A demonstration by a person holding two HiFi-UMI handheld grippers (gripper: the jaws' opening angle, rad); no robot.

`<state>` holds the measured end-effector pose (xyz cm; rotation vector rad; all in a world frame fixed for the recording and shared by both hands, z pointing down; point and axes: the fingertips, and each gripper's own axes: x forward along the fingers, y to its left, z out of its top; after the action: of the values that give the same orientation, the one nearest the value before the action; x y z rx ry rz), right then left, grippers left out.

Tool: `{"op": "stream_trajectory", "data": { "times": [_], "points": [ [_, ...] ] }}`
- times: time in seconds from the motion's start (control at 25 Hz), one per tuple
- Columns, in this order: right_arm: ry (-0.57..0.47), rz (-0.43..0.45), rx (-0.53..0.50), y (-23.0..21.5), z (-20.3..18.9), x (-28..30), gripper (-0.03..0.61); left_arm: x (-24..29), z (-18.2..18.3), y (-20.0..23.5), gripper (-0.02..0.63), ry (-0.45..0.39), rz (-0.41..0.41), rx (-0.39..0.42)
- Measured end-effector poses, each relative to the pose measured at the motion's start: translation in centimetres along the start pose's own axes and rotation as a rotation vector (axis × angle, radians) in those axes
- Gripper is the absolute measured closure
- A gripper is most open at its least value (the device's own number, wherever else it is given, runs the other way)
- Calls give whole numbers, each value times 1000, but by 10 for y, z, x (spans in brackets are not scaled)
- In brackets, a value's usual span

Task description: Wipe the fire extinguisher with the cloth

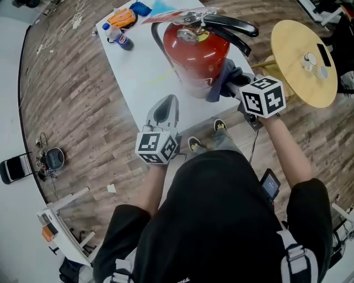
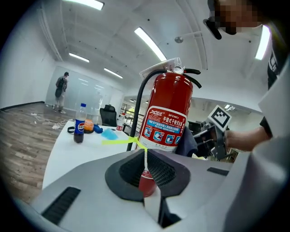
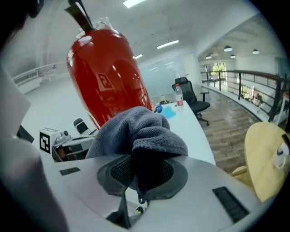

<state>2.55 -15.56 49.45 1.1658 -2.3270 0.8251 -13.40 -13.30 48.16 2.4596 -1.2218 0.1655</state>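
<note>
A red fire extinguisher (image 1: 196, 52) with a black hose and handle stands upright on the white table (image 1: 144, 77). My right gripper (image 1: 235, 83) is shut on a grey-blue cloth (image 1: 223, 77), which rests against the cylinder's right side. In the right gripper view the cloth (image 3: 136, 131) bunches over the jaws of the right gripper (image 3: 141, 174), with the extinguisher (image 3: 106, 77) just behind it. My left gripper (image 1: 165, 110) hovers at the table's near edge, shut and holding nothing. It points at the extinguisher (image 2: 167, 113), and its tips (image 2: 146, 158) are short of the cylinder.
A cola bottle (image 1: 119, 37), an orange object (image 1: 123, 17) and a blue item (image 1: 141, 8) lie at the table's far end. A round wooden table (image 1: 301, 61) stands to the right. A strip of yellow tape (image 2: 120, 142) crosses the tabletop.
</note>
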Motion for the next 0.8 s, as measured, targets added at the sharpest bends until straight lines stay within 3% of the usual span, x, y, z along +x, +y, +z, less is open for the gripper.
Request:
{"op": "stream_trajectory", "data": {
  "times": [0.2,0.32,0.48,0.6,0.64,0.72,0.8],
  "points": [
    [-209,-217,-247,43,71,-58,512,-25,9,10,577,-39,-19,9],
    [-320,-270,-254,69,100,-86,512,-36,12,14,577,-57,-26,0],
    [-346,-177,-94,96,92,-80,512,-52,25,1,577,-112,-111,5],
    [-289,-89,-139,125,73,-54,512,-62,48,-28,574,-183,-260,81],
    [-264,-39,-184,139,67,-46,512,-66,57,-36,549,-204,-299,114],
    [-212,68,-320,170,57,-35,512,-73,72,-46,330,-230,-366,154],
    [-181,164,-447,195,49,-30,512,-79,80,-50,297,-241,-436,171]
  ]
}}
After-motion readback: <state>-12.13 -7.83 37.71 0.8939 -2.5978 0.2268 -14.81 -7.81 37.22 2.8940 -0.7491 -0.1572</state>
